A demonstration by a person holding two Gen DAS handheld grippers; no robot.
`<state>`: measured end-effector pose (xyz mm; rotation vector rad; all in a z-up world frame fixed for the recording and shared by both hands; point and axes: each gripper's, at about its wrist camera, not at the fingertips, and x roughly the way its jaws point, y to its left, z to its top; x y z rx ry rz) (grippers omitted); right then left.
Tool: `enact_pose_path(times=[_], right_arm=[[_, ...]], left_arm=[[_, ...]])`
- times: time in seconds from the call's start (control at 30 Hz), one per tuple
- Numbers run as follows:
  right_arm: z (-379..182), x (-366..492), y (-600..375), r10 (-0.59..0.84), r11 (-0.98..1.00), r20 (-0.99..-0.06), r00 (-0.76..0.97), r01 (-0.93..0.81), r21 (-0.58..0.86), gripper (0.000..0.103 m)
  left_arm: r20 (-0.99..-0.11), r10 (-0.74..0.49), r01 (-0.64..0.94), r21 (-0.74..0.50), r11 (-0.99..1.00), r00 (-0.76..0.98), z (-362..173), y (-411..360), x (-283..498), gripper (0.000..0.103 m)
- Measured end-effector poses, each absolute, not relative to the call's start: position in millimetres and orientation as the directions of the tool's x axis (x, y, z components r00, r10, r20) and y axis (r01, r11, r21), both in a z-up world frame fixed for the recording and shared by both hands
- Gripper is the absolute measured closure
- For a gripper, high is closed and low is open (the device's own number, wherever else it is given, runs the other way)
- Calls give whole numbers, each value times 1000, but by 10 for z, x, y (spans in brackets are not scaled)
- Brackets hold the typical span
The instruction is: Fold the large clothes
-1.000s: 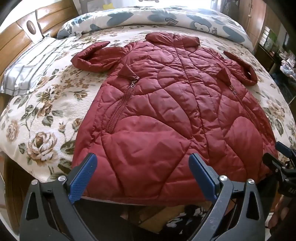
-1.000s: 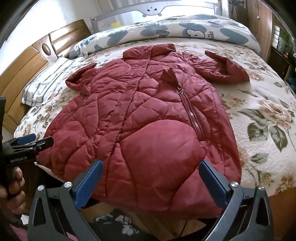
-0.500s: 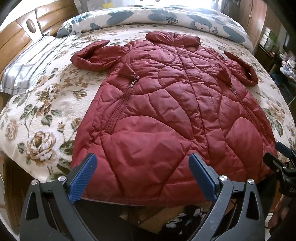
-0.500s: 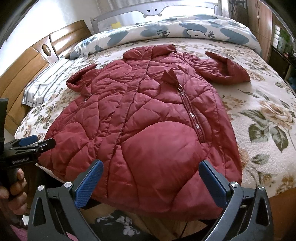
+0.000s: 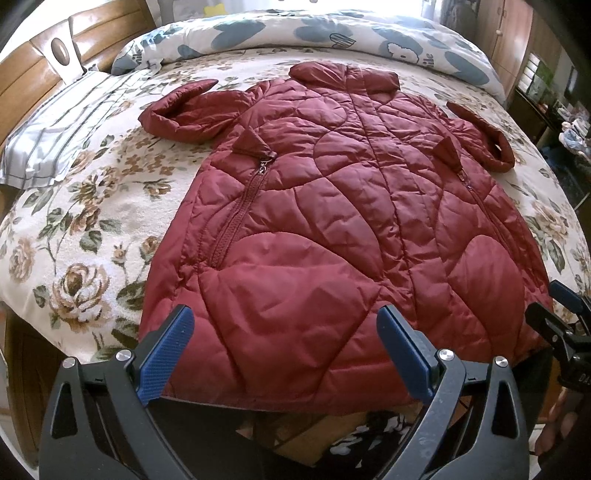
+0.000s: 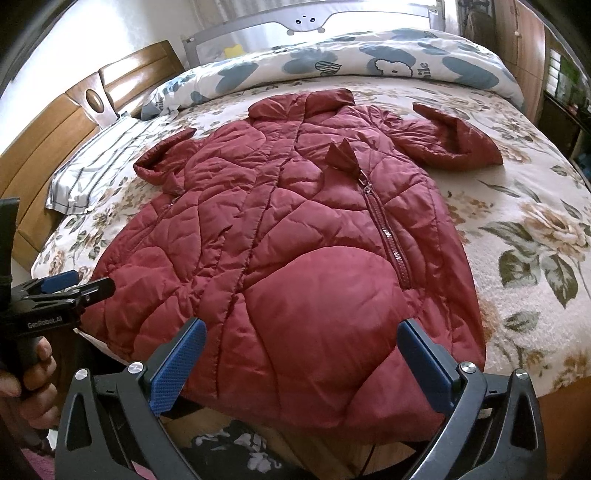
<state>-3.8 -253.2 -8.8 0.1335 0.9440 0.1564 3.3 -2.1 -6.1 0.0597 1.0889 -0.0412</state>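
Note:
A dark red quilted coat (image 5: 332, 229) lies spread flat on the bed, collar at the far end, both sleeves bent back at the sides, hem hanging a little over the near edge. It also shows in the right wrist view (image 6: 295, 258). My left gripper (image 5: 286, 354) is open, its blue pads just above the hem's left part. My right gripper (image 6: 301, 365) is open above the hem's right part. Neither holds anything. Each gripper shows at the edge of the other's view.
The bed has a floral cover (image 5: 74, 229). A striped pillow (image 5: 66, 125) lies at the left by the wooden headboard (image 5: 33, 74). A blue-and-white duvet (image 5: 332, 33) is rolled along the far side. Wooden cabinets (image 6: 524, 48) stand at the right.
Both grippers have moved slightly forward toward the coat's hem. The coat has not moved.

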Motion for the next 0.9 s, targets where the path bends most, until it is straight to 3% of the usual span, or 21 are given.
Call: enact_pose_path(times=[0.73,0.9], right_arm=[[-95,68,-2651,155,987,-756,636,-68,145,0],[-11,187,-2873,131,989,-713,689,-36,147,0]], left_arm=[[-879,-13,86,32,996,476,-128,-3,160,3],[-792,-10,94,60,994,610,-64,-8,279,3]])
